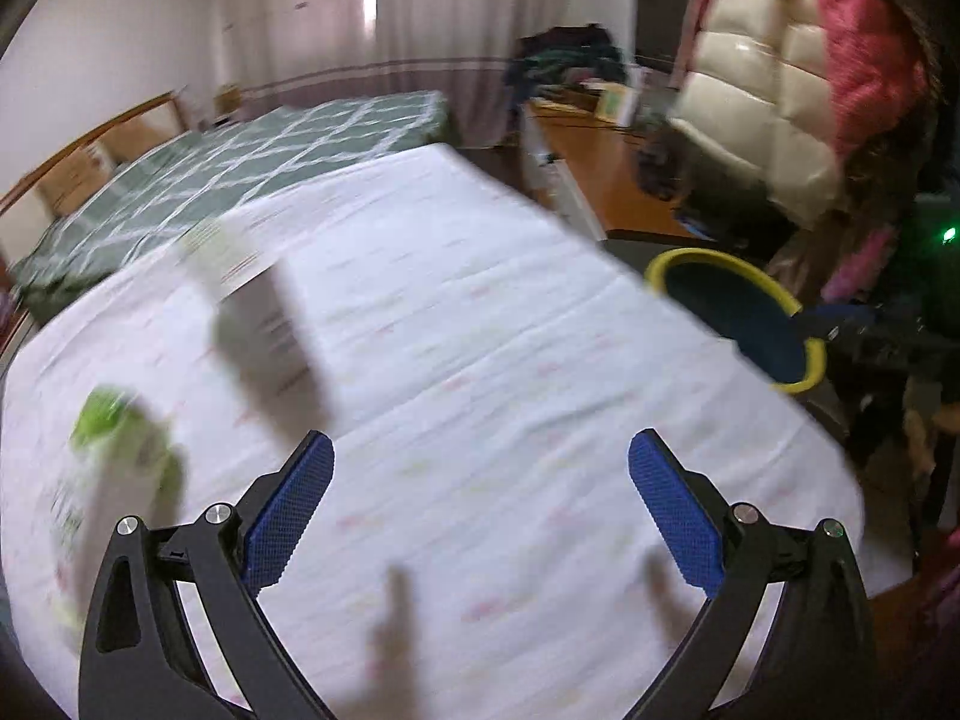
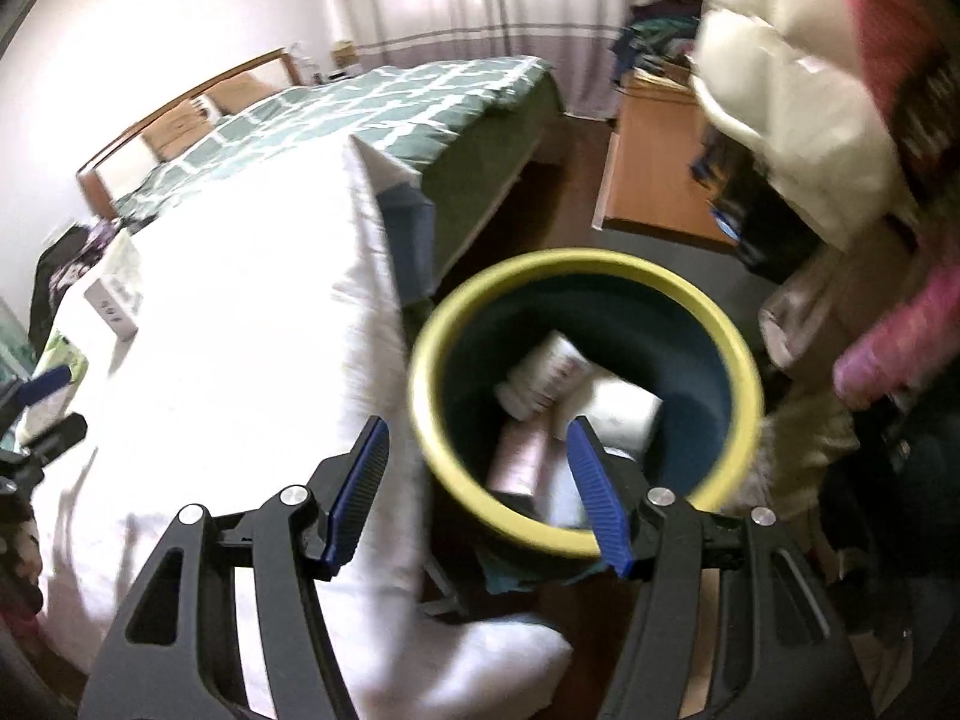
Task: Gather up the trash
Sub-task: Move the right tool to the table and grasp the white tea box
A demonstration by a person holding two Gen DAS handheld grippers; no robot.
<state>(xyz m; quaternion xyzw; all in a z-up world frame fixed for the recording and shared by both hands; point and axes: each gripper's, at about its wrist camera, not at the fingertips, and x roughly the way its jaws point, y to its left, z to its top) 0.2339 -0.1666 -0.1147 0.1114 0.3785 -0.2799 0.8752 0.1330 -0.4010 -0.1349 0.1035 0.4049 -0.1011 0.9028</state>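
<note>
My left gripper (image 1: 480, 444) stands wide open over the white tablecloth (image 1: 480, 330), nothing between its blue pads. Ahead and to its left lie a blurred white box (image 1: 258, 312) and a green-and-white carton (image 1: 114, 450). A dark bin with a yellow rim (image 1: 744, 324) stands off the table's right edge. In the right wrist view my right gripper (image 2: 477, 438) hovers over this bin (image 2: 588, 267), jaws apart and gripping nothing. Pink-and-white packets (image 2: 540, 378) lie inside it. The left gripper (image 2: 42, 408) shows at the far left, near the carton (image 2: 60, 360) and the box (image 2: 114, 294).
A bed with a green checked cover (image 2: 390, 102) stands behind the table. A wooden desk (image 2: 654, 180) with piled clothes is at the back right. A person's white and pink padded jacket (image 1: 780, 90) fills the upper right. Dark floor surrounds the bin.
</note>
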